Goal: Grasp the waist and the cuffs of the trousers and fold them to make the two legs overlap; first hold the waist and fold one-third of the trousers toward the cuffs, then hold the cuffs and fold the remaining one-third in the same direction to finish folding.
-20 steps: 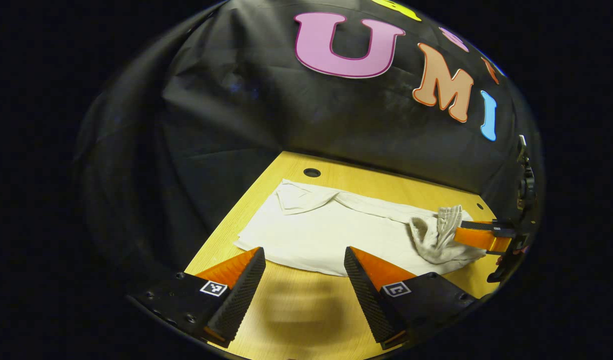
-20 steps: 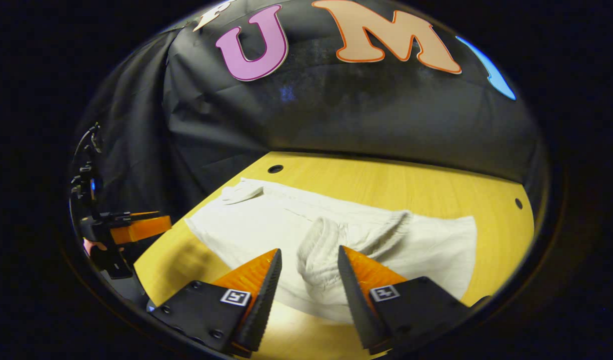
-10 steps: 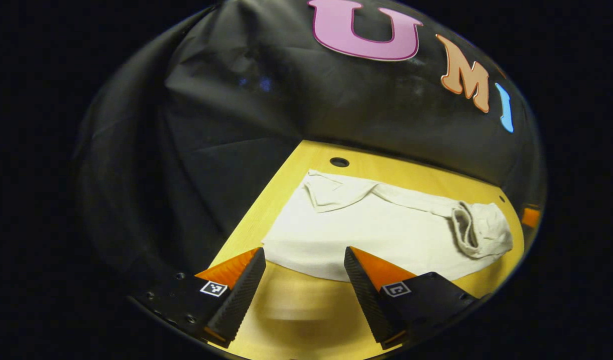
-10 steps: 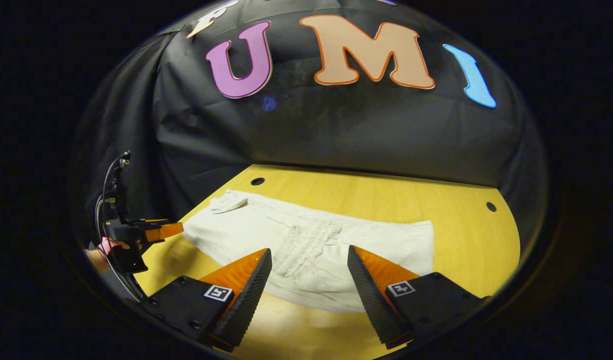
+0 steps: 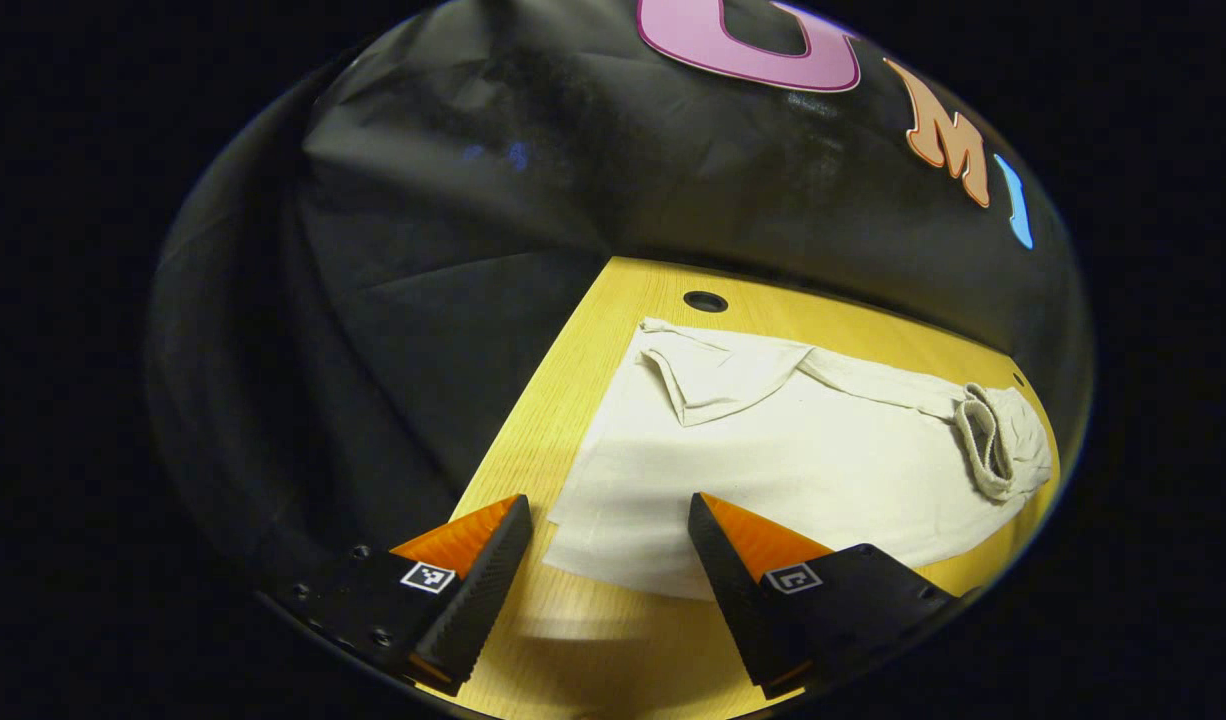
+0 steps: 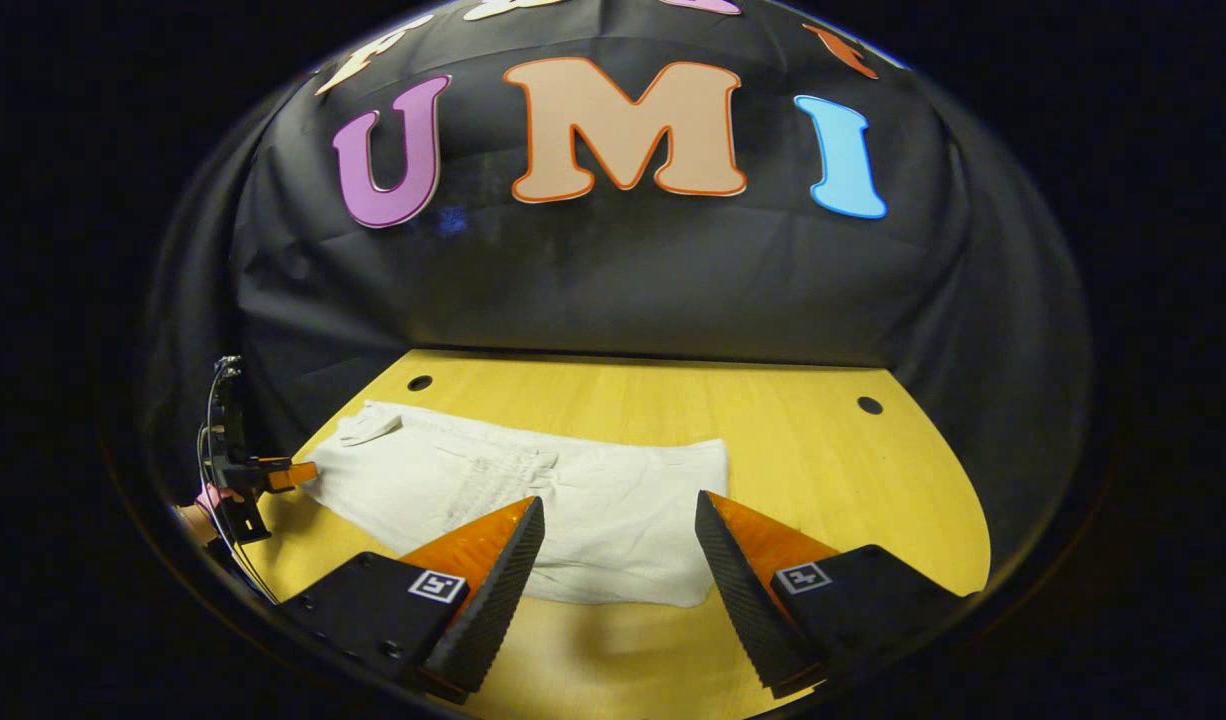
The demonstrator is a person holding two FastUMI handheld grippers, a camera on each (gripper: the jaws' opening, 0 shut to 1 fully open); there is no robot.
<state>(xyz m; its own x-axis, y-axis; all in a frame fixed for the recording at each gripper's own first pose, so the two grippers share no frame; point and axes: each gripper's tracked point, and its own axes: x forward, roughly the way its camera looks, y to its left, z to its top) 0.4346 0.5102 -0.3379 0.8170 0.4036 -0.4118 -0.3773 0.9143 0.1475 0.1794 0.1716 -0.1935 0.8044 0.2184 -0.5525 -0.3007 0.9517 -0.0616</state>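
Observation:
Cream trousers (image 5: 803,460) lie flat along the wooden table (image 5: 573,390), legs overlapped. The waist end is folded over onto the legs, its gathered waistband (image 5: 985,440) lying on top at the right. One cuff corner (image 5: 718,375) is turned back at the far left end. My left gripper (image 5: 608,560) is open, with the near cuff corner lying between its fingers. In the right gripper view, the trousers (image 6: 583,500) lie ahead of my open right gripper (image 6: 618,560), which holds nothing. The left gripper (image 6: 298,472) sits at the cuff end, held by a hand (image 6: 208,497).
The table (image 6: 793,470) has small round holes near its back edge: one hole (image 5: 705,301) beyond the cuffs and another hole (image 6: 870,405) at the right. Black cloth walls close in the back and left side. Bare wood lies right of the trousers.
My right gripper let go of the waist, which now lies folded on the legs, and pulled back. My left gripper moved over to the cuff end, staying open.

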